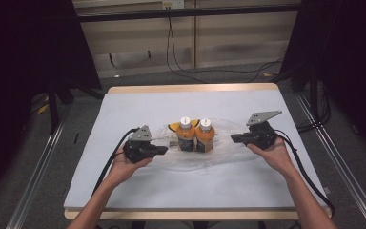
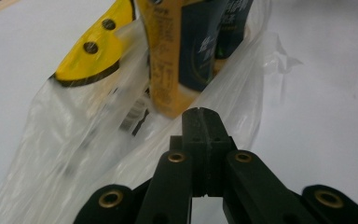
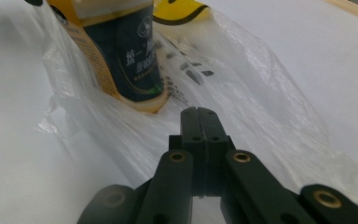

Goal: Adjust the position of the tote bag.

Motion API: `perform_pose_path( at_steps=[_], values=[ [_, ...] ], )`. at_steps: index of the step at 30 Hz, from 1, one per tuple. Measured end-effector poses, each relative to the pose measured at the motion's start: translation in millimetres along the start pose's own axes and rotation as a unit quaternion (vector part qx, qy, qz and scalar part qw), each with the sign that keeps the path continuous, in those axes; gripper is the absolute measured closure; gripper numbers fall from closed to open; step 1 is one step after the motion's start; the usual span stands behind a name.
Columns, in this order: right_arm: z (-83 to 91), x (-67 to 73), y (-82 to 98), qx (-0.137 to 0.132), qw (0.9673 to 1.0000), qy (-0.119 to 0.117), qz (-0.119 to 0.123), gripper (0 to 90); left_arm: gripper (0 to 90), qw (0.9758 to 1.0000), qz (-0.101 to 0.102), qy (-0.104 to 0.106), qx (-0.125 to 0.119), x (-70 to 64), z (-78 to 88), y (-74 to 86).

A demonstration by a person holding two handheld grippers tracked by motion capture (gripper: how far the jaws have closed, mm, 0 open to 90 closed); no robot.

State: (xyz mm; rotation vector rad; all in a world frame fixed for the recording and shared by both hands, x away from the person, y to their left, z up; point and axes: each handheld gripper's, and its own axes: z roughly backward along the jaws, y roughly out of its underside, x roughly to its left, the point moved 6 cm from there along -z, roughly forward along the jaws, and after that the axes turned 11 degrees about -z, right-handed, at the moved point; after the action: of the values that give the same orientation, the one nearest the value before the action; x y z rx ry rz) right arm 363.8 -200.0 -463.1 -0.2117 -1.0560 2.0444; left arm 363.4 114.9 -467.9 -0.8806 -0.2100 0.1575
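Two orange bottles with white caps and dark labels, one on the left (image 1: 186, 137) and one on the right (image 1: 205, 137), stand side by side inside a clear plastic bag (image 1: 219, 155) at the table's middle. A yellow piece with dark studs (image 1: 175, 126) lies in the bag behind the left bottle. My left gripper (image 1: 164, 150) is at the bag's left end, my right gripper (image 1: 233, 138) at its right end. In the left gripper view the jaws (image 2: 201, 114) are shut with bag film (image 2: 74, 149) at their tips, a bottle (image 2: 172, 60) just beyond. The right gripper (image 3: 199, 114) is likewise shut on film (image 3: 261, 107) near a bottle (image 3: 121, 56).
A pale cloth (image 1: 138, 186) covers the wooden table (image 1: 190, 88). Cables (image 1: 181, 67) trail on the floor behind it. Dark stands (image 1: 52, 105) and metal rails (image 1: 38, 171) flank the table on both sides.
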Motion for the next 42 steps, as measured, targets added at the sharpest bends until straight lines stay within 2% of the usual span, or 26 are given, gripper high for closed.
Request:
perform_pose_path(
  at_steps=[3, 4, 8, 9, 10, 12, 13, 15, 17, 19, 20, 21, 22, 24, 26, 29, 31, 32, 35, 36, 38, 41, 42],
  values=[
    [-6.6, 3.1, -3.7, 0.005, 1.0000, -0.003, 0.006, 90.0, 90.0, 1.0000, -0.003, 0.004, -0.007, -4.3, -8.1, -10.3],
    [-8.2, 4.4, -4.8, 0.007, 0.9999, -0.004, 0.008, 90.0, 90.0, 0.9998, -0.005, 0.011, -0.015, -7.2, -14.0, -16.4],
    [-15.3, 10.6, -12.3, 0.009, 0.9998, -0.010, 0.017, 90.0, 90.0, 0.9997, -0.013, 0.014, -0.016, -10.5, -22.5, -23.4],
    [-17.5, 12.9, -15.5, 0.008, 0.9997, -0.014, 0.019, 90.0, 90.0, 0.9996, -0.010, 0.014, -0.020, -11.8, -26.6, -26.3],
    [-20.0, 14.9, -19.1, 0.007, 0.9996, -0.017, 0.023, 90.0, 90.0, 0.9996, -0.023, 0.008, -0.012, -12.6, -31.7, -28.5],
    [-25.6, 18.8, -25.7, 0.008, 0.9993, -0.021, 0.031, 90.0, 90.0, 0.9995, -0.015, 0.021, -0.016, -14.3, -39.1, -31.8],
    [-28.3, 19.6, -28.4, 0.009, 0.9992, -0.023, 0.030, 90.0, 90.0, 0.9995, -0.017, 0.019, -0.017, -14.8, -43.2, -33.5],
    [-34.4, 16.9, -32.0, 0.011, 0.9993, -0.020, 0.029, 90.0, 90.0, 0.9993, -0.018, 0.028, -0.019, -17.1, -50.7, -37.2],
    [-40.7, 13.0, -34.7, 0.006, 0.9995, -0.027, 0.017, 90.0, 90.0, 0.9991, -0.025, 0.028, -0.019, -20.1, -57.5, -41.6],
    [-46.2, 8.4, -35.2, 0.004, 0.9995, -0.029, 0.010, 90.0, 90.0, 0.9989, -0.021, 0.031, -0.027, -22.1, -61.1, -45.4],
    [-49.1, 6.6, -34.9, 0.006, 0.9995, -0.030, 0.006, 90.0, 90.0, 0.9991, -0.026, 0.027, -0.020, -21.6, -61.3, -45.7],
    [-51.0, 6.1, -35.3, 0.006, 0.9995, -0.032, 0.003, 90.0, 90.0, 0.9989, -0.020, 0.031, -0.029, -22.2, -63.8, -46.6],
    [-52.4, 6.9, -36.3, 0.006, 0.9994, -0.034, 0.003, 90.0, 90.0, 0.9992, -0.022, 0.023, -0.023, -21.8, -65.0, -46.2],
    [-53.7, 12.3, -41.8, -0.002, 0.9989, -0.047, 0.002, 90.0, 90.0, 0.9993, -0.020, 0.026, -0.020, -22.9, -68.9, -45.0],
    [-55.8, 16.0, -47.6, -0.005, 0.9989, -0.045, 0.010, 90.0, 90.0, 0.9993, -0.026, 0.022, -0.017, -25.4, -72.1, -44.1],
    [-64.2, 14.2, -51.1, 0.006, 0.9988, -0.047, 0.011, 90.0, 90.0, 0.9993, -0.026, 0.020, -0.018, -27.2, -76.3, -42.5],
    [-71.9, 12.8, -49.5, 0.013, 0.9984, -0.054, 0.008, 90.0, 90.0, 0.9995, -0.029, 0.012, -0.009, -28.4, -79.4, -40.0],
    [-76.0, 11.6, -47.4, 0.016, 0.9983, -0.055, 0.006, 90.0, 90.0, 0.9995, -0.025, 0.016, -0.009, -27.9, -81.4, -38.0],
    [-89.3, 11.6, -37.7, 0.034, 0.9972, -0.066, 0.004, 90.0, 90.0, 0.9997, -0.021, 0.011, -0.001, -23.6, -81.0, -31.5],
    [-92.2, 11.6, -35.9, 0.036, 0.9974, -0.063, 0.006, 90.0, 90.0, 0.9998, -0.013, 0.010, -0.006, -23.0, -80.8, -30.0],
    [-97.1, 9.6, -32.4, 0.038, 0.9969, -0.068, -0.004, 90.0, 90.0, 0.9999, -0.015, 0.005, 0.004, -22.3, -79.4, -26.1],
    [-103.8, 6.8, -28.2, 0.047, 0.9965, -0.069, -0.010, 90.0, 90.0, 0.9999, -0.015, 0.004, 0.005, -23.7, -83.6, -21.5],
    [-105.2, 6.5, -27.3, 0.049, 0.9963, -0.070, -0.012, 90.0, 90.0, 0.9998, -0.016, 0.001, 0.014, -24.9, -85.1, -19.7]
  ],
)
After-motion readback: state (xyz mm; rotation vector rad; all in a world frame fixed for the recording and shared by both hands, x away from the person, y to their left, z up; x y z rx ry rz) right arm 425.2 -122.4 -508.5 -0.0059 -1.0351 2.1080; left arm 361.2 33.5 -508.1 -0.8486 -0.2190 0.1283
